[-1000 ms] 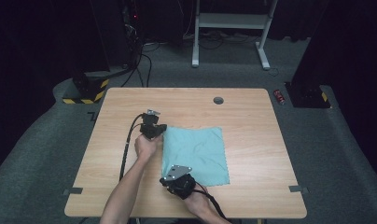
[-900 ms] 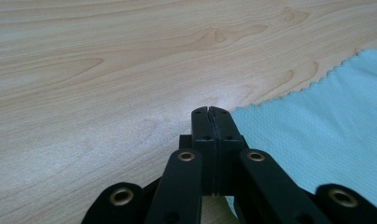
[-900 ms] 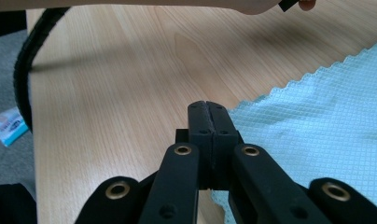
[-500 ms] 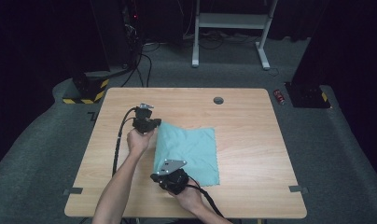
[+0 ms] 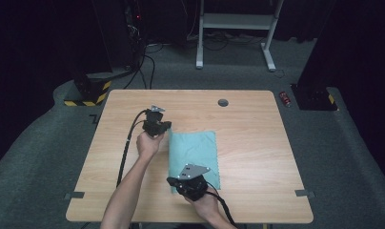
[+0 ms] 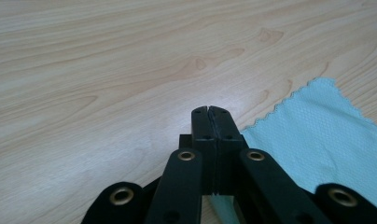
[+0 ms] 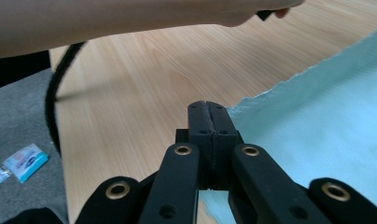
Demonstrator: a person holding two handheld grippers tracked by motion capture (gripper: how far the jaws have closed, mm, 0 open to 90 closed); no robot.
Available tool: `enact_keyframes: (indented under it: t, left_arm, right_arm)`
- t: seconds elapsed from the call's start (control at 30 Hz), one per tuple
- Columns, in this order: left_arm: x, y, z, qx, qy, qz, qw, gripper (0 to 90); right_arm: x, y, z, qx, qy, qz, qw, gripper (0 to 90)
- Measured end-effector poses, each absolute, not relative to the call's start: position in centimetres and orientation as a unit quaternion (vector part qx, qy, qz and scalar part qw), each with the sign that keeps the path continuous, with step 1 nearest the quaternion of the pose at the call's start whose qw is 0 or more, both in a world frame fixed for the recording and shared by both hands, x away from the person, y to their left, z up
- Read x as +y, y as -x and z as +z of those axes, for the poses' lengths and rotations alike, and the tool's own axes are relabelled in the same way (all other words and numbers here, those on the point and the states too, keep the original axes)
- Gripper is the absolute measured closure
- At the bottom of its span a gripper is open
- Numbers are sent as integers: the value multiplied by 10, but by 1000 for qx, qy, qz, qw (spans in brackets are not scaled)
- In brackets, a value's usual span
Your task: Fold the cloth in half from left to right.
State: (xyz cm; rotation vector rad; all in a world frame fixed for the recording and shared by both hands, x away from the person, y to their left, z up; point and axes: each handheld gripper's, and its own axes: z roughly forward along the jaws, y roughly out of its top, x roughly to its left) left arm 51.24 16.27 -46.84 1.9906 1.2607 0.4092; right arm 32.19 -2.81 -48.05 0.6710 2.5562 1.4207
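Wooden table; teal cloth lying flat on it.

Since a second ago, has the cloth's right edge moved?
Yes. The cloth has narrowed: its right edge has drawn left, away from the table's right edge, with both grippers shut on its left edge.

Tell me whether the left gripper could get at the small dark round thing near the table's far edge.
Probably yes: bare wood lies between the left gripper and the round thing, but its jaws are shut on the cloth.
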Motion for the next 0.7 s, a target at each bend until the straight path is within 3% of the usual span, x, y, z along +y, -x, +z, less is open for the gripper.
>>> enact_keyframes:
  t: [0.7]
  left_arm:
    - [99,-526,-479,457,-805,148,349,898]
  right_arm:
    - [-94,-319,-501,835,-281,465,88,900]
